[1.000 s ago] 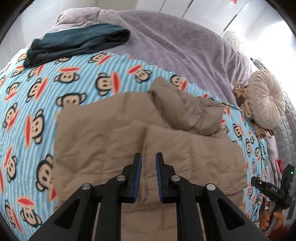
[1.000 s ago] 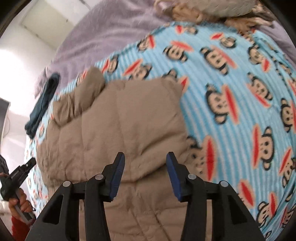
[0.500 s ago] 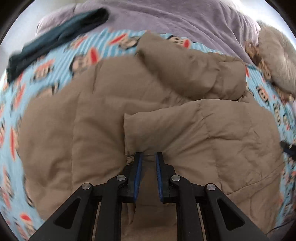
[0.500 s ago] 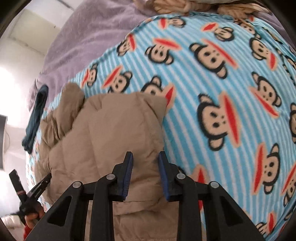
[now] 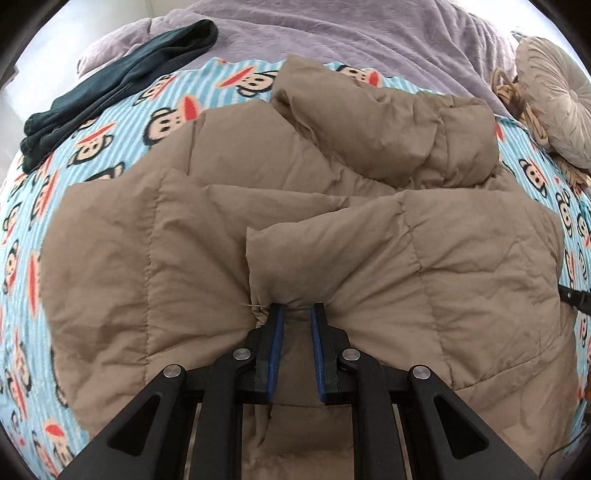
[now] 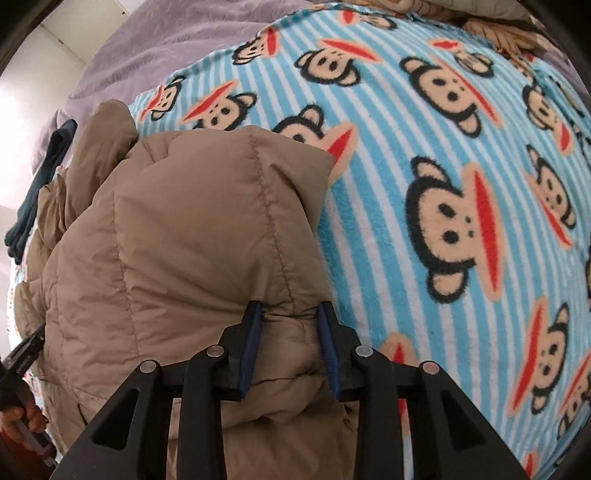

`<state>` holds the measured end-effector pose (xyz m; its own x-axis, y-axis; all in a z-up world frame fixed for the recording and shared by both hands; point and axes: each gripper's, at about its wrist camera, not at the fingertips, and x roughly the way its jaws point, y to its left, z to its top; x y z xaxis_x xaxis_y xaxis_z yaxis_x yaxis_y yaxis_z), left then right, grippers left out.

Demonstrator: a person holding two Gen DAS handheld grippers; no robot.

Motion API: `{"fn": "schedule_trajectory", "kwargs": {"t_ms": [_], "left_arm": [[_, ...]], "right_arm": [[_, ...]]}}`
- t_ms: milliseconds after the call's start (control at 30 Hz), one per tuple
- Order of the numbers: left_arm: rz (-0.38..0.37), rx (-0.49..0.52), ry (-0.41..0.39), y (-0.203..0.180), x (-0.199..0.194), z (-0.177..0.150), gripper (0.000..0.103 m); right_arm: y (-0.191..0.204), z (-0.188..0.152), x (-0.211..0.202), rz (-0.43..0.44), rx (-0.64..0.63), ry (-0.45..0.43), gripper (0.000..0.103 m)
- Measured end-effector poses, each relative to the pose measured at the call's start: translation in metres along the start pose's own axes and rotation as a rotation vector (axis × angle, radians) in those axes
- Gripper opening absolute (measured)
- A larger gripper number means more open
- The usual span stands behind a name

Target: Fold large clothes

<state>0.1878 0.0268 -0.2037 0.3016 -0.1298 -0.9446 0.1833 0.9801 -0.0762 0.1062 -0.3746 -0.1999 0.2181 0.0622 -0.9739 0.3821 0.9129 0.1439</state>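
Observation:
A tan quilted puffer jacket (image 5: pixel 332 229) lies on a blue monkey-print blanket (image 5: pixel 122 122), its hood bunched at the far side. My left gripper (image 5: pixel 297 314) is shut on a fold of the jacket's near edge, fabric pinched between the blue pads. In the right wrist view the jacket (image 6: pixel 192 236) fills the left half, and my right gripper (image 6: pixel 290 314) is shut on a thick bunch of its edge. The left gripper's body (image 6: pixel 22 358) shows at the far left there.
A dark teal folded garment (image 5: pixel 118 81) lies at the far left on a purple bedspread (image 5: pixel 351 33). A round beige cushion (image 5: pixel 554 99) sits at the far right. The monkey blanket (image 6: pixel 461 184) spreads wide to the right of the jacket.
Both grippers moved down onto the jacket and closed on its near edge. The right gripper, wide open a second ago, now pinches bunched fabric.

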Motion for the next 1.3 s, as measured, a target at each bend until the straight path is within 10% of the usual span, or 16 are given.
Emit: {"fn": "schedule_trajectory", "kwargs": {"t_ms": [367,800,900,1300], "left_arm": [[-0.01,-0.088,-0.003,0.012,-0.056,-0.001,0.017],[-0.029,-0.044,0.031,-0.019,-0.089,-0.039,0.018],[-0.028,-0.068,0.02,-0.022,-0.1,-0.048,0.094],[0.032,-0.053,-0.003,-0.039,-0.133,-0.077,0.097]], "right_arm": [[-0.001,-0.019,-0.053,-0.065,0.027,-0.031,0.039],[0.011,-0.064,-0.088,0.041,0.066,0.012,0.066],[0.014,-0.071,-0.093,0.063,0.058,0.02,0.067],[0.017,-0.094,-0.113,0.126,0.035,0.02,0.076]]}}
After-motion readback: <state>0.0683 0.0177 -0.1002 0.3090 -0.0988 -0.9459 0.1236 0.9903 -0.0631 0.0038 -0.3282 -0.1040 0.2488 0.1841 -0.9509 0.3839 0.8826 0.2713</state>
